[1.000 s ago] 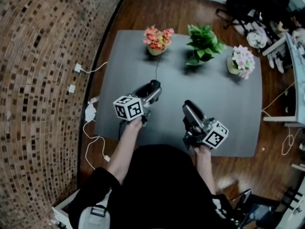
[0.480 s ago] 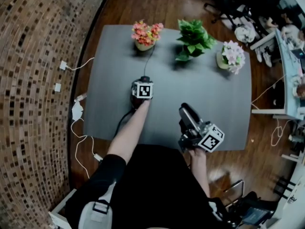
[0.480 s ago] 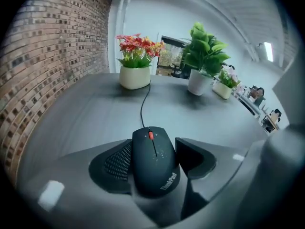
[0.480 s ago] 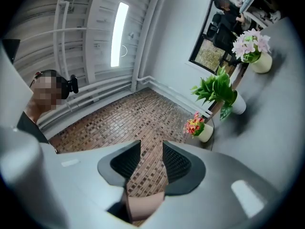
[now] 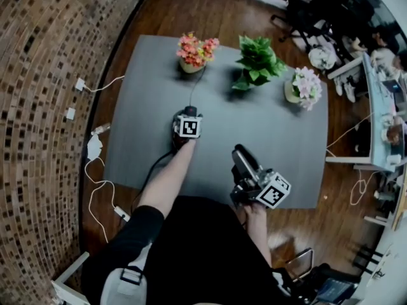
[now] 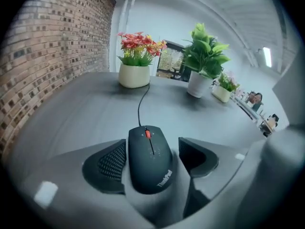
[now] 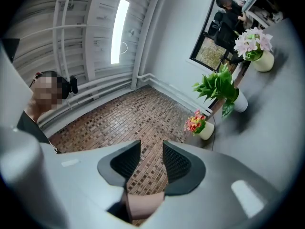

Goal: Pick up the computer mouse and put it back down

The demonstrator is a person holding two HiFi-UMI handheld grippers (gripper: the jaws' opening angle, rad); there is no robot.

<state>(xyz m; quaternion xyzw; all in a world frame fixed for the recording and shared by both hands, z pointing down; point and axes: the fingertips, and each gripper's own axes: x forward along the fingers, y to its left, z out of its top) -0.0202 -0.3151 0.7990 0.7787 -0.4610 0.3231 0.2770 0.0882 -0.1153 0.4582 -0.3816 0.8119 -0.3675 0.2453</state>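
A black corded computer mouse (image 6: 150,159) with a red scroll wheel rests on the grey table (image 5: 140,107), between the jaws of my left gripper (image 6: 152,156). Those jaws are opening. The left pad (image 6: 112,161) lies close against the mouse's side, and a gap shows at the right pad (image 6: 198,154). In the head view the left gripper (image 5: 186,121) points down at the table's middle and covers most of the mouse. The mouse cable (image 5: 194,88) runs toward the far edge. My right gripper (image 5: 240,152) hovers near the front edge, its jaws slightly apart and empty (image 7: 151,159).
Three pots stand along the far edge: red-orange flowers (image 5: 194,51), a green plant (image 5: 257,59) and pink-white flowers (image 5: 304,84). A brick wall (image 5: 38,75) with cables and plugs on the floor lies to the left. Chairs and desks stand at the right.
The left gripper has come down from above the table to the tabletop with the mouse and tipped downward. The right gripper has stayed where it was.
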